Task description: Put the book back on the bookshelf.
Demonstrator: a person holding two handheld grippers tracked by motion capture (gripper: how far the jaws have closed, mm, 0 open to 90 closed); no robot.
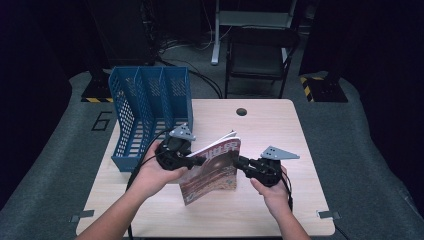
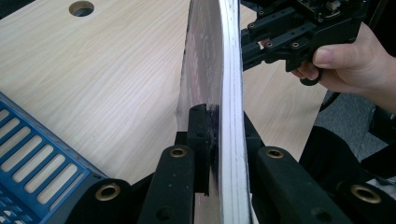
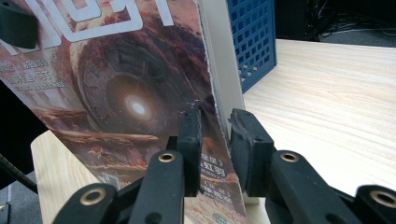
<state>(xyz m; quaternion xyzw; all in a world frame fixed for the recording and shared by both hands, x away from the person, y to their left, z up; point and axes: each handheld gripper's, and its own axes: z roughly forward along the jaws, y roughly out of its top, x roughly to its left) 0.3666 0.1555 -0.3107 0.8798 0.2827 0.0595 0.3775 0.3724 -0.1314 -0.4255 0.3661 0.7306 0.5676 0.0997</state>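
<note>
Glossy magazine (image 1: pixel 212 169) upright, spine vertical

Large white title characters on the magazine (image 1: pixel 212 170) cover, too blurred to read, grey "6" on the floor mat (image 1: pixel 102 121)

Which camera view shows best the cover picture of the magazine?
The right gripper view: the magazine cover faces it closely, with its glowing spiral artwork. The high view shows the whole cover small. The left gripper view sees mainly its page edges.

magazine (image 1: pixel 212 167) btwn grippers, file rack (image 1: pixel 150 112) behind-left on table (image 1: pixel 280 135)
</note>
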